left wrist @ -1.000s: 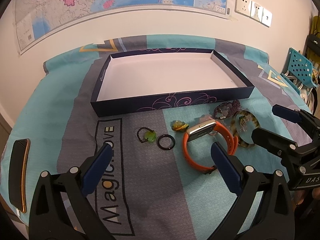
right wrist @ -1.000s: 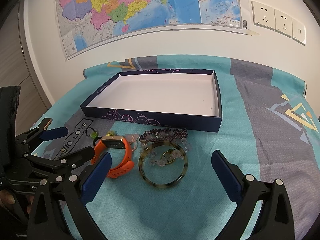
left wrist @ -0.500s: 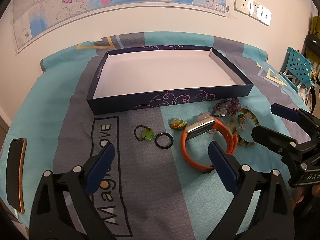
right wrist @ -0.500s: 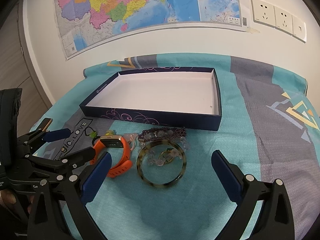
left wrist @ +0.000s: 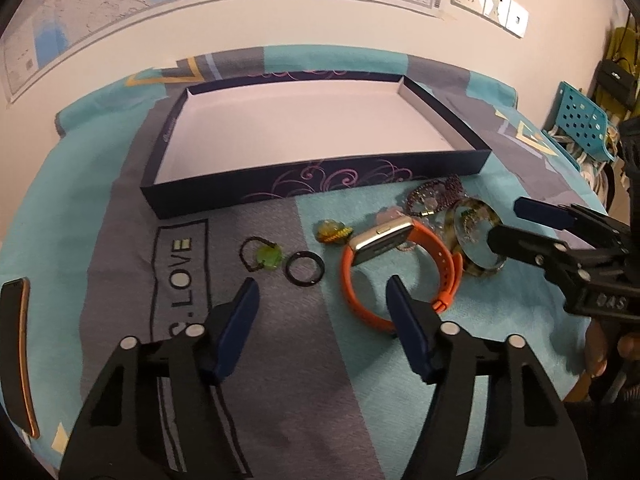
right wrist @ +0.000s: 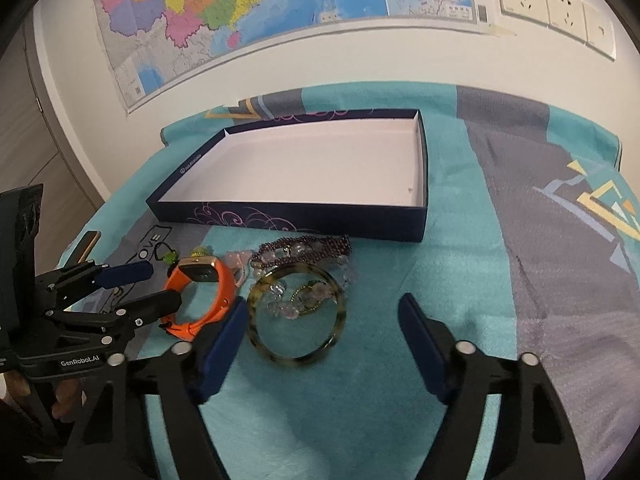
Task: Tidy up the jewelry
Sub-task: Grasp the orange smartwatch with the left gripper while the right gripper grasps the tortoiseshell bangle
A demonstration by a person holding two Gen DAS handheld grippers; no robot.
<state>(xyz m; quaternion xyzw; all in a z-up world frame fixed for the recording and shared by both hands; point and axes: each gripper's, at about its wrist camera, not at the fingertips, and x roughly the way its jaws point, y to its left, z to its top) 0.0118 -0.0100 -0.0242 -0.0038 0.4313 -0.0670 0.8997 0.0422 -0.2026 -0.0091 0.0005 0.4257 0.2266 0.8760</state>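
Jewelry lies just near of your shallow box (left wrist: 316,188), none in it. Your left gripper (left wrist: 320,300) is closing on nothing, above the black ring (left wrist: 303,267) and orange watch (left wrist: 396,268). Your right gripper (right wrist: 322,320) is closing, empty, over the tortoiseshell bangle (right wrist: 296,316).

- My two claws are black, with dark blue pads (left wrist: 236,322).
- The box (left wrist: 280,190) is navy outside with purple swirls, white inside.
- The cloth (right wrist: 460,248) under it is teal with grey bands and yellow-edged triangles.
- The watch (left wrist: 400,264) has a bright orange strap and a silver case.
- The bangle (right wrist: 296,316) is mottled tortoiseshell, olive and brown.
- A small ring (left wrist: 304,270) is black.
- A bead bracelet (right wrist: 308,246) is dark purple.
- The wall map (right wrist: 248,12) is multicoloured, with blue sea.
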